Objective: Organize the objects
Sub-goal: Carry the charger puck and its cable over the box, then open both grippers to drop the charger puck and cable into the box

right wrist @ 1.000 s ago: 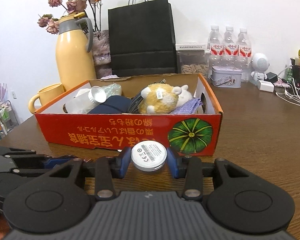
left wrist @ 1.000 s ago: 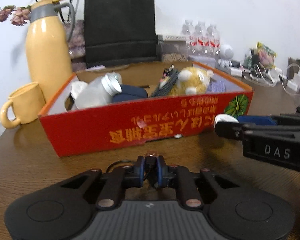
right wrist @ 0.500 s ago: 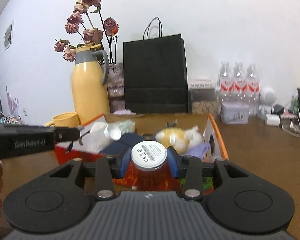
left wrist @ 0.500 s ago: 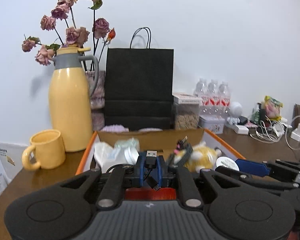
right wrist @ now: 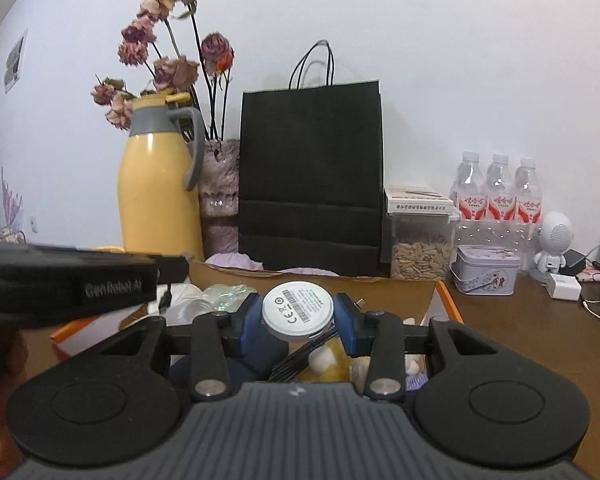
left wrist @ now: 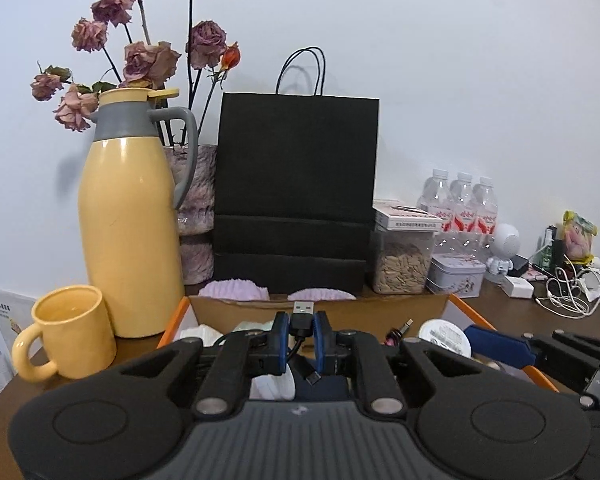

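**Both tools loaded, held over the open carton**

While I hold both tools above the cardboard box (right wrist: 440,292), each one is pinching its own item.

Tools
- Right gripper (right wrist: 298,314): blue pads part-way spread, clamped on the rim of a white round puck (right wrist: 298,309). Its flat face is turned to my camera, showing a barcode and printed marks. It sits over the box interior.
- Left gripper (left wrist: 302,330): pads nearly pressed together, nipping a black USB cable (left wrist: 302,320) just behind the metal plug, which points upward. The slack loops below the pads and a second, smaller connector hangs beneath. It also sits over the box.
- Each tool shows at the edge of the other's view, side by side.

Surface and room, largest first
- White wall behind everything.
- Dark wooden table (right wrist: 540,344).
- Black paper bag (left wrist: 296,196), upright against the wall behind the box.
- Yellow jug (left wrist: 130,220) with grey collar and handle, left of the bag; dried roses (left wrist: 148,56) rise behind it.
- Box: orange rim, brown inner wall; inside I see a plush toy, a dark blue item, a black comb and crumpled clear plastic.
- Yellow mug (left wrist: 66,332), just beside the jug.
- Clear tub of seeds (right wrist: 420,252), right of the bag.
- Three water bottles (right wrist: 500,196) behind a small tin (right wrist: 486,270).
- White toy robot (right wrist: 554,244), charger and tangled white cables at far right.
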Available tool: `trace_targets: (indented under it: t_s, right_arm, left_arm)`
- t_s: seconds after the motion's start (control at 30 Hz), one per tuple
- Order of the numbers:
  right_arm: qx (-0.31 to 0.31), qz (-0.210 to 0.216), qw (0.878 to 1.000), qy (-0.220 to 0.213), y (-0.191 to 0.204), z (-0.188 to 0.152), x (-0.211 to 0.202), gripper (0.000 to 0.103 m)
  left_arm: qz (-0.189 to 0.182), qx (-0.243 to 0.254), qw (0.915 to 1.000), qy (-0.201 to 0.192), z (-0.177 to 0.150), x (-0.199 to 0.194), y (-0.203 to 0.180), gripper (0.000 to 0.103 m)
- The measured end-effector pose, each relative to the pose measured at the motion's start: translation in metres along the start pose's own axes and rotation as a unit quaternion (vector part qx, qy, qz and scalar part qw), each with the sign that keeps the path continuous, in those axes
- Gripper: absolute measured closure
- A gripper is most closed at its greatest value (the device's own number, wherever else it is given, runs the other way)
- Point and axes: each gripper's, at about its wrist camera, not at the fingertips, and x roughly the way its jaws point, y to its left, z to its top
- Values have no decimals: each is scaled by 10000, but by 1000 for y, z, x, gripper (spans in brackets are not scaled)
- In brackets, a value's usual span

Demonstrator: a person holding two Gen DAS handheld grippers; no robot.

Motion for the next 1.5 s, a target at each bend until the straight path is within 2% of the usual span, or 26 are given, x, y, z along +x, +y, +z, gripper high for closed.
trace_targets:
  t_s: [0.3,0.33,0.37,0.4,0.43,0.47,0.5,0.53,0.57,0.83,1.07,1.33,1.5]
  right_arm:
    - [-62,130,9996,229,-5,4,31,62]
    - [-57,120,9996,267,-6,3,32,61]
    - [-70,105,9994,307,-6,3,33,55]
    - [-87,95,9993,339,-7,2,33,44]
    - [-96,65,9993,354,-7,2,33,36]
    - [-102,5,9994,334,-8,2,31,18]
    - [-126,-43,9995,298,-8,2,30,9]
    - [-153,-80,9994,290,-8,3,29,6]
    - [-165,-112,9993,301,-8,3,29,0]
    - [-121,-160,9991,383,-13,3,26,0]
    - [-11,-226,9989,419,-17,4,16,0]
    - [-82,-336,9987,367,-15,4,-12,0]
    - [-109,-348,9987,350,-8,-1,-38,0]
  left_arm:
    - [20,96,9999,123,2,30,8,89]
    - [42,91,9999,123,1,31,9,81]
    - [80,86,9999,123,1,32,11,74]
    - [114,68,9999,109,0,32,13,56]
    - [144,26,9999,83,0,32,15,32]
    - [159,-20,9999,56,0,31,17,20]
    - [175,-73,9998,3,0,29,19,4]
    - [193,-123,9997,-84,0,27,21,0]
    - [222,-168,9995,-173,-1,25,23,0]
    - [367,-212,9991,-85,0,23,26,0]
    - [171,-264,9995,52,1,16,30,0]
    - [169,-176,9997,102,-1,-12,28,0]
    - [196,-169,9997,30,-10,-44,29,0]
